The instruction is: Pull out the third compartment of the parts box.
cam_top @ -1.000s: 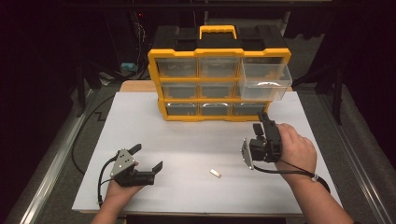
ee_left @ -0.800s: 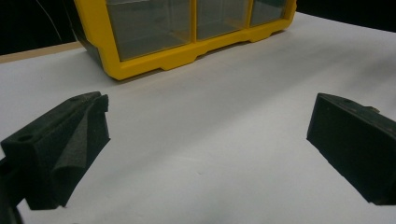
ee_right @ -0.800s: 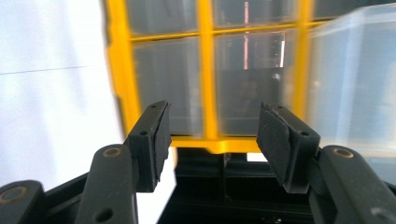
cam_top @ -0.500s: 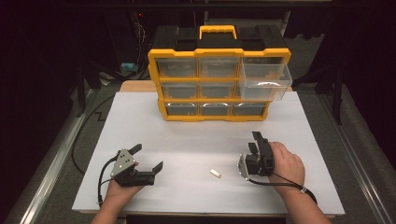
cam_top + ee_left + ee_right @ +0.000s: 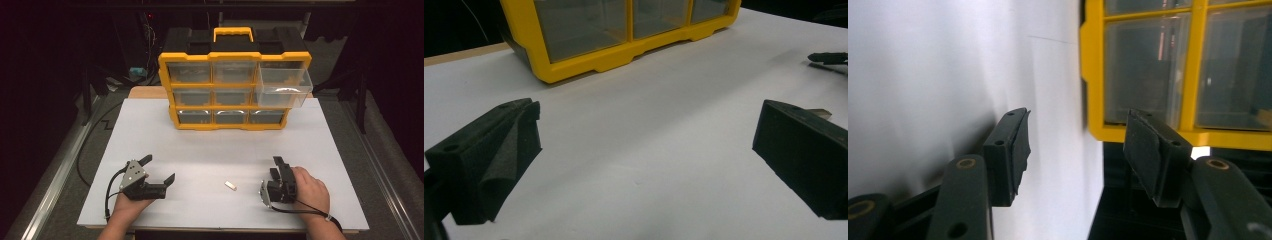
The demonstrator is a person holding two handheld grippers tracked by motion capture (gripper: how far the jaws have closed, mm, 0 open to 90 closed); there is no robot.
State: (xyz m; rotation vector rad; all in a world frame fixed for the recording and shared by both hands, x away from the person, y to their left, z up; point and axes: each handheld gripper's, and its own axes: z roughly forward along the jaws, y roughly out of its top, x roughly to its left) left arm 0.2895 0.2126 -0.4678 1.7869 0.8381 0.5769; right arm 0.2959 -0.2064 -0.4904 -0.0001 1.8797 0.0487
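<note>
My left gripper (image 5: 159, 170) rests near the front left of the white worktop (image 5: 210, 145), its fingers (image 5: 489, 160) spread wide with nothing between them but bare surface. In the left gripper view the far finger partly hides a small pale piece (image 5: 821, 114) lying flat just beyond it.

My right gripper (image 5: 279, 167) sits at the front right, turned on its side, with the hand (image 5: 310, 192) wrapped around it. Its fingers (image 5: 1010, 150) stand moderately apart and hold nothing; one lies close along the worktop, though I cannot tell whether it touches.

From the high view, the small pale piece (image 5: 230, 185) lies on the worktop between the two grippers, nearer the right one, just to the left of it and clear of both sets of fingers.

Further back stands the yellow drawer organiser (image 5: 232, 82), well apart from both grippers. Its upper right clear drawer (image 5: 282, 87) is pulled out.
</note>
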